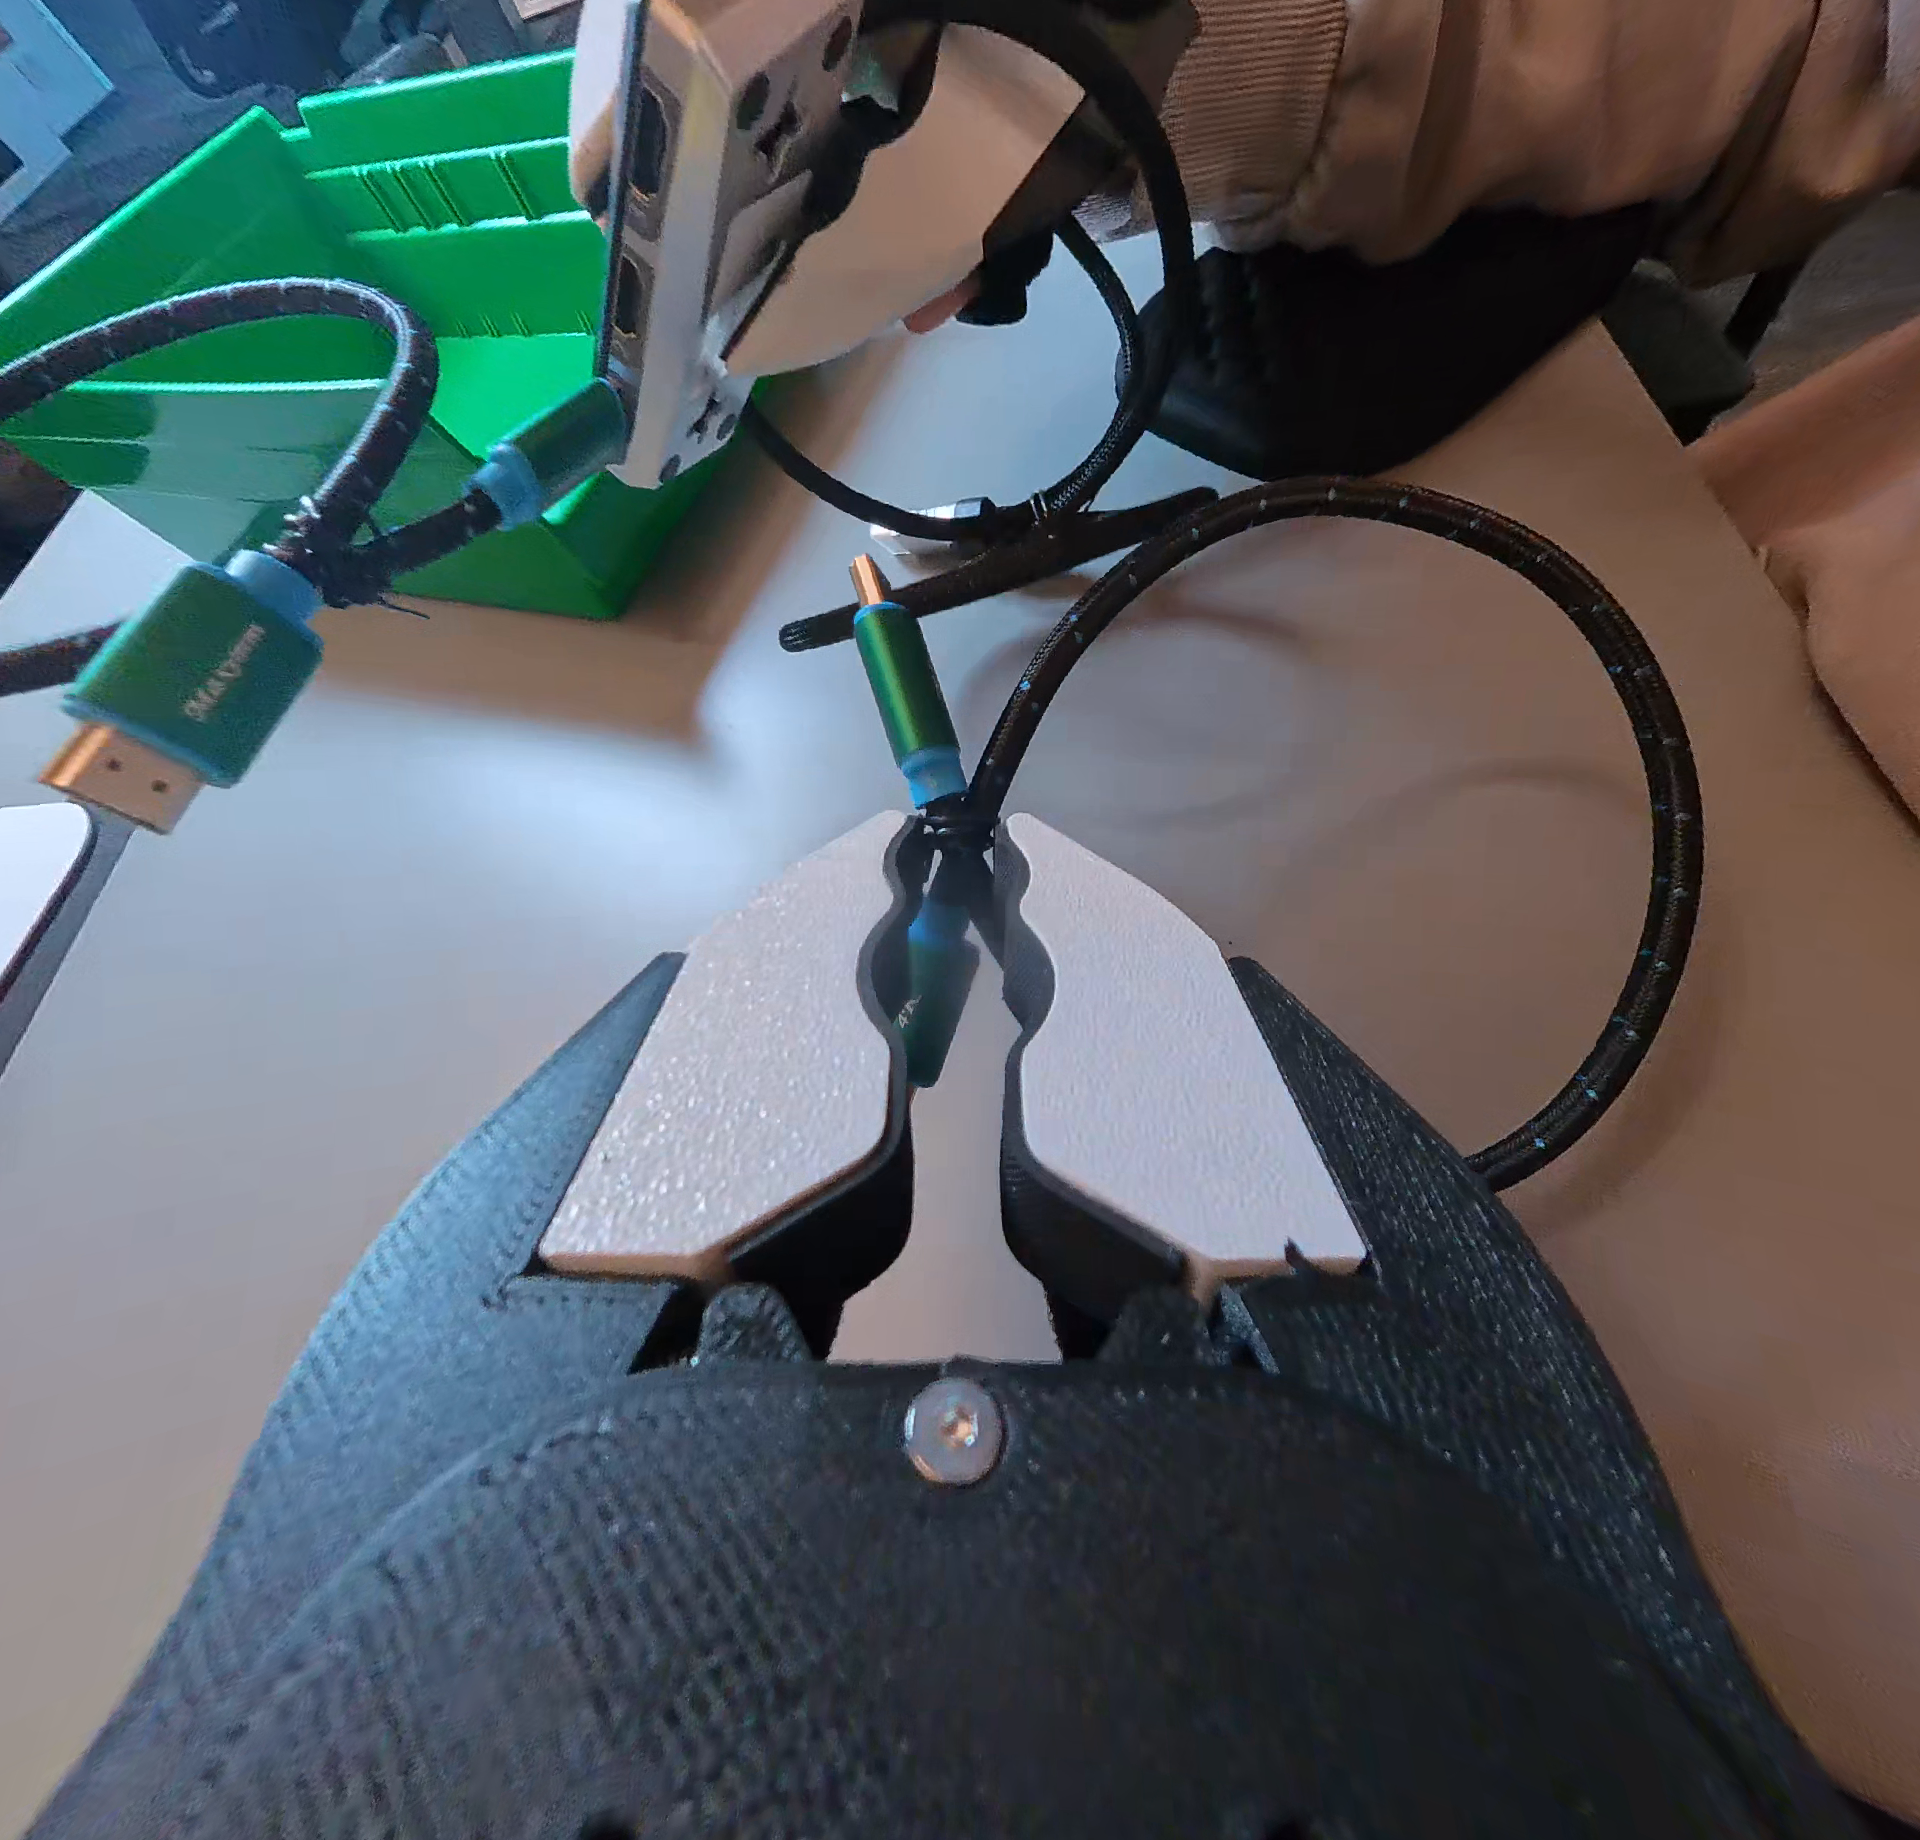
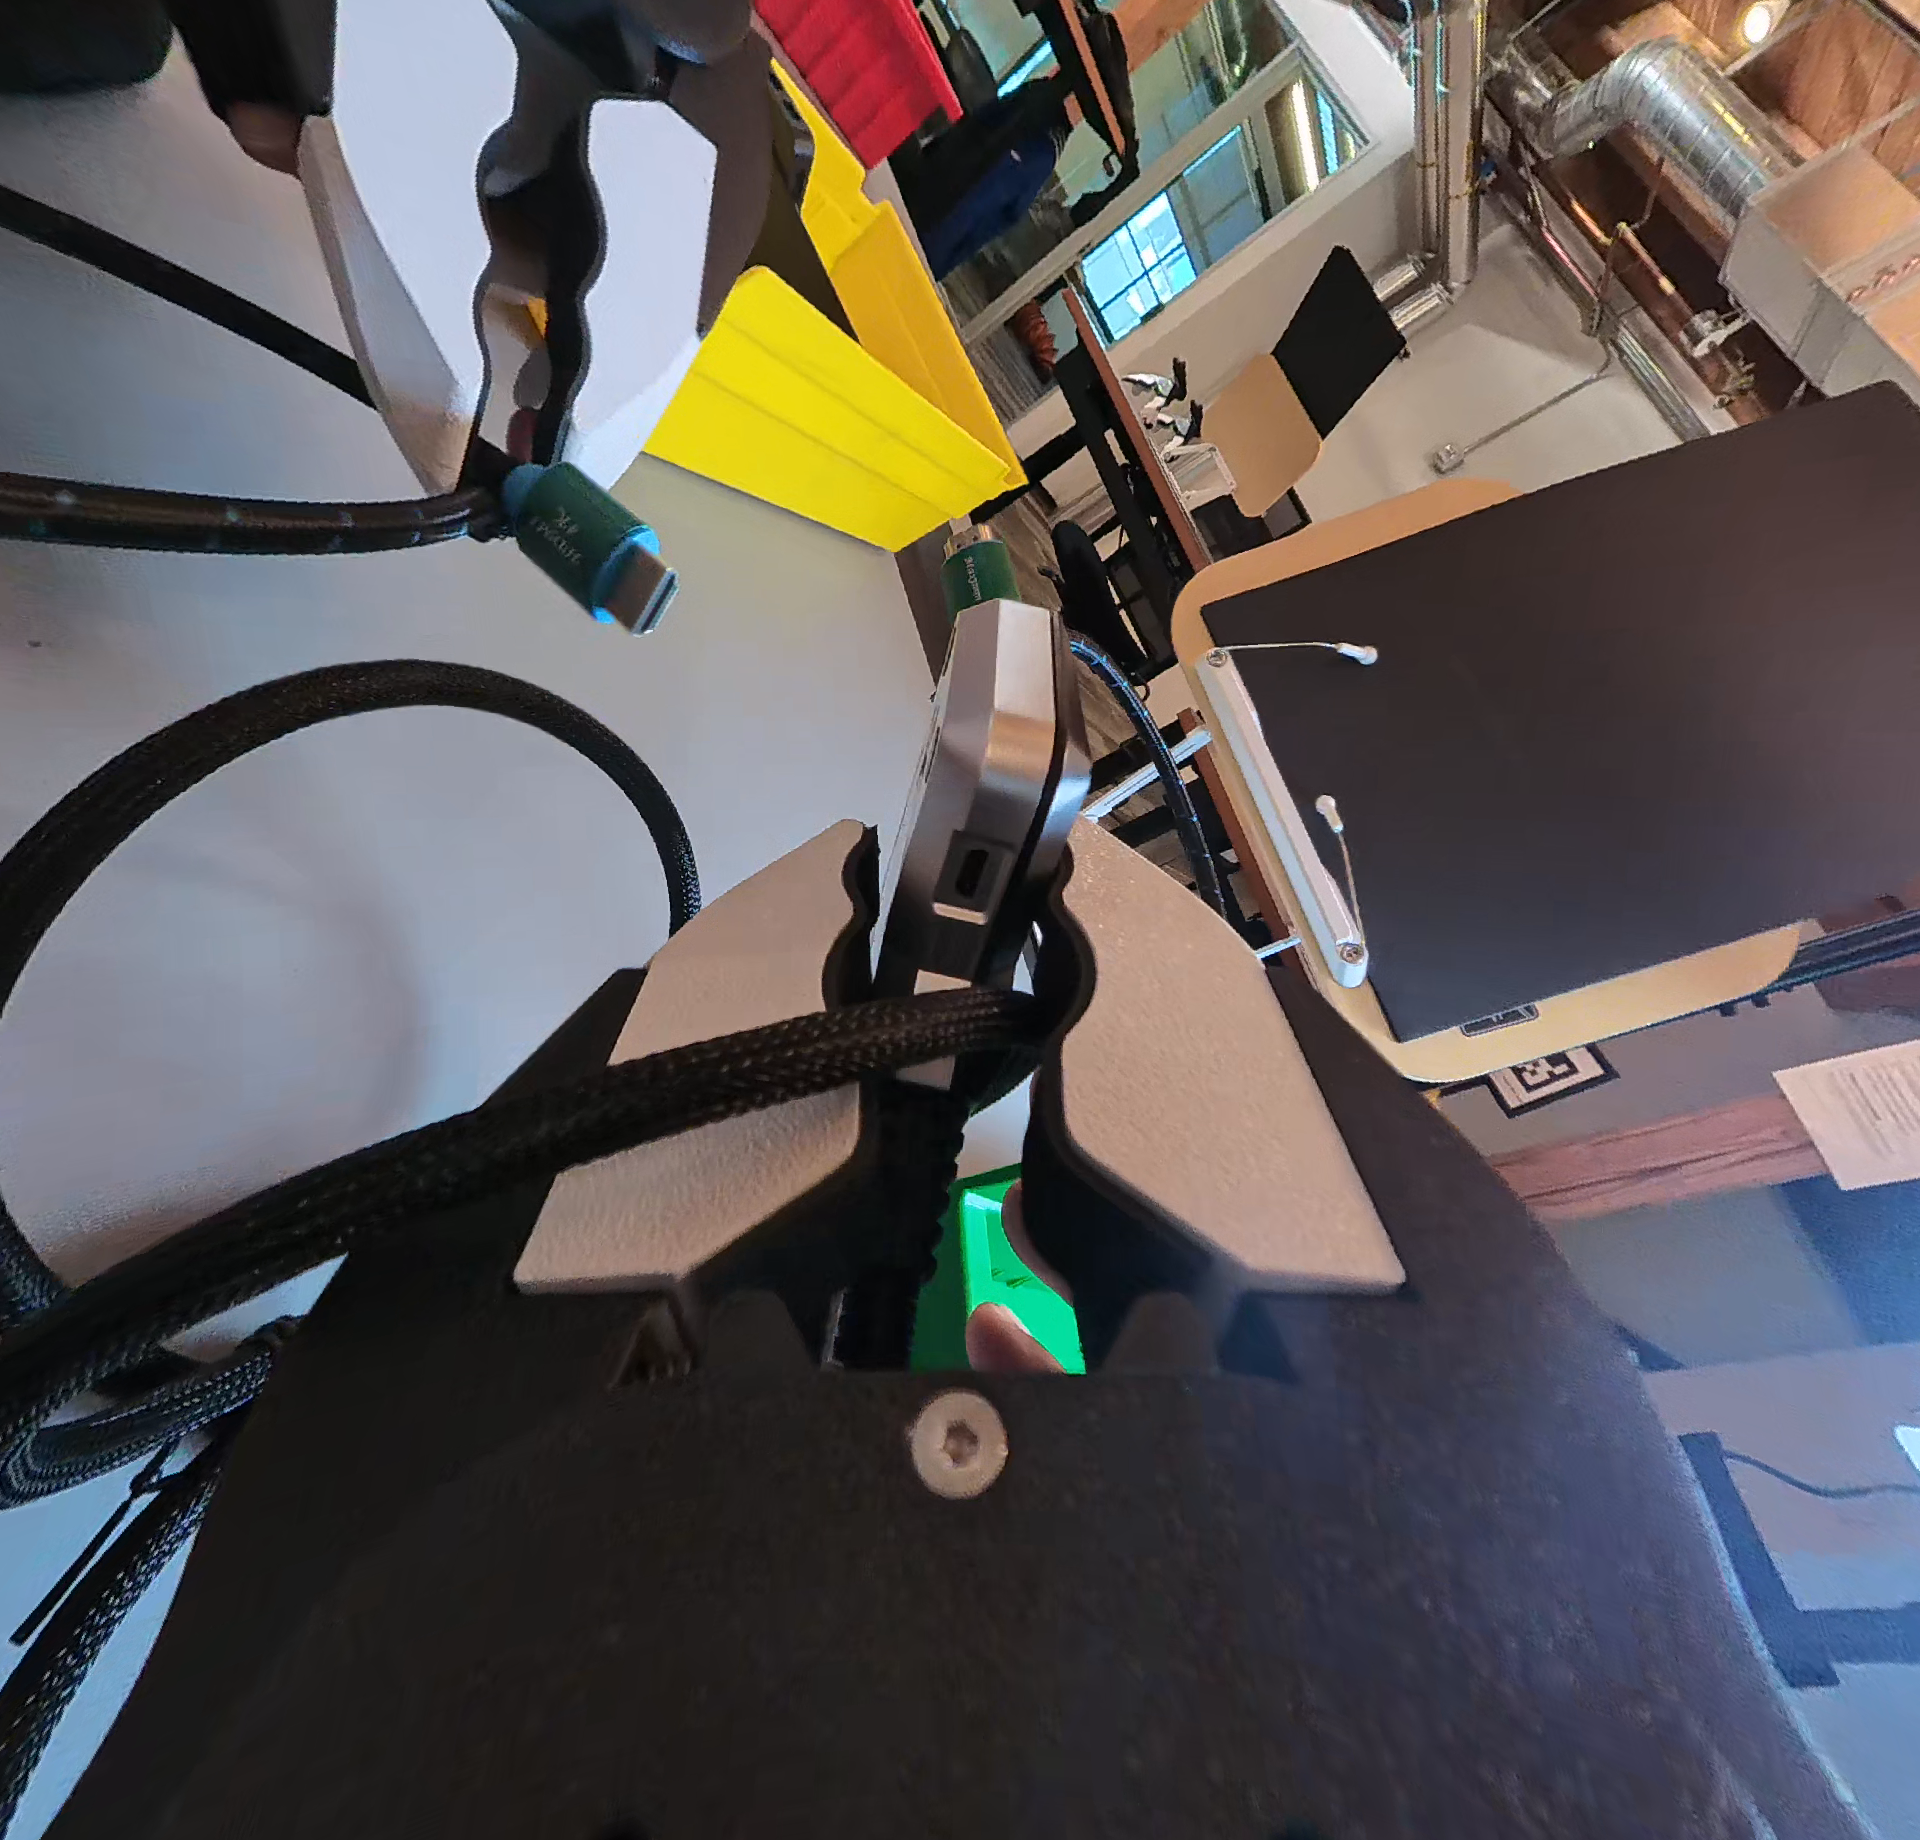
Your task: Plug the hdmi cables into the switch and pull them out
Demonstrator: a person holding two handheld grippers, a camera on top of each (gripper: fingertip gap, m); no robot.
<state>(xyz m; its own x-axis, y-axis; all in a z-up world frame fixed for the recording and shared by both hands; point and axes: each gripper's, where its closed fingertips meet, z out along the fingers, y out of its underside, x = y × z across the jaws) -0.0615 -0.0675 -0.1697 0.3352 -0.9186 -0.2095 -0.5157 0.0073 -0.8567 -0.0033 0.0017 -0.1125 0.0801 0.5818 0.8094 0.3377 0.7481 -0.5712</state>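
Observation:
My left gripper (image 1: 951,834) is shut on a black braided HDMI cable (image 1: 1621,751) at the tie just behind its green plug (image 1: 894,689), which points up toward the switch but stands apart from it. A second green plug (image 1: 935,1001) sits between the fingers. My right gripper (image 2: 971,855) is shut on the silver switch (image 2: 987,751) and holds it above the table. The switch (image 1: 686,180) has two empty ports facing me and one green plug (image 1: 566,440) seated at its lower end. That cable's other plug (image 1: 192,689) hangs free at the left.
A green bin (image 1: 312,336) stands behind the switch on the pale table (image 1: 416,959). Yellow bins (image 2: 810,419) and a red bin (image 2: 842,14) lie farther off. The switch's own black cable (image 2: 520,1146) loops across the table. A person's sleeve (image 1: 1558,76) is at the upper right. The left gripper's tips are roughly 11 cm from the right gripper's.

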